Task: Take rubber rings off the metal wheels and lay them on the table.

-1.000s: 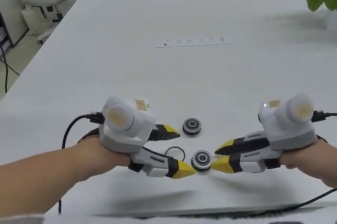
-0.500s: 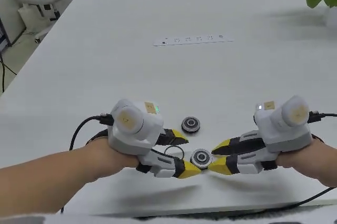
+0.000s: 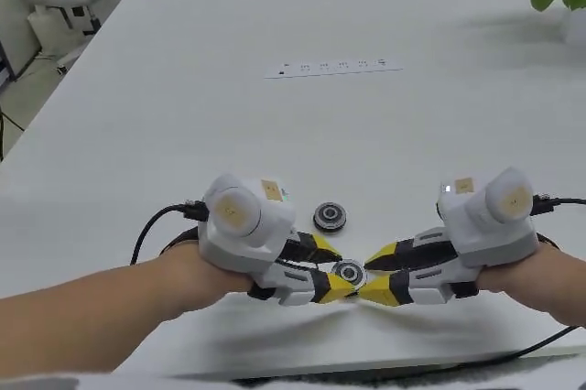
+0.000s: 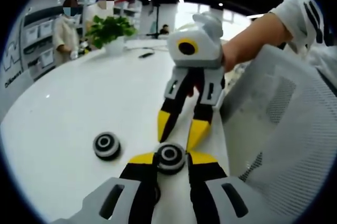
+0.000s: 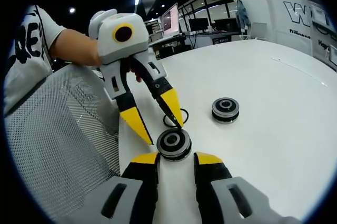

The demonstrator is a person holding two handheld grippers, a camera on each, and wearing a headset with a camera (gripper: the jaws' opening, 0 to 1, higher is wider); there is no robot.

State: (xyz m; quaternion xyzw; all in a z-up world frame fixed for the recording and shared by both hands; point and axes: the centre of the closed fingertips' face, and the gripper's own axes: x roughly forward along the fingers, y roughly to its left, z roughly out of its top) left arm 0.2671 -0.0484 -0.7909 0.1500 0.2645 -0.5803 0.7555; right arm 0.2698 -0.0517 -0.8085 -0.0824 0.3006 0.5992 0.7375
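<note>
Rubber ring (image 5: 160, 146) on metal wheel (image 3: 348, 273) looked soft, stretchy; pinch outer edge. Left gripper (image 4: 171, 159) straddled wheel, clamp unclear; right gripper (image 5: 176, 159) narrowly open opposite.

Your right gripper (image 5: 176, 162) has its jaws apart, yellow tips just short of a metal wheel (image 5: 174, 145) dead ahead. The left gripper (image 5: 165, 129) comes in from ahead-left, jaws spread, one tip at the wheel's rim. A loose rubber ring (image 5: 175, 118) lies just beyond the wheel, and a second wheel (image 5: 225, 109) sits farther ahead-right.
</note>
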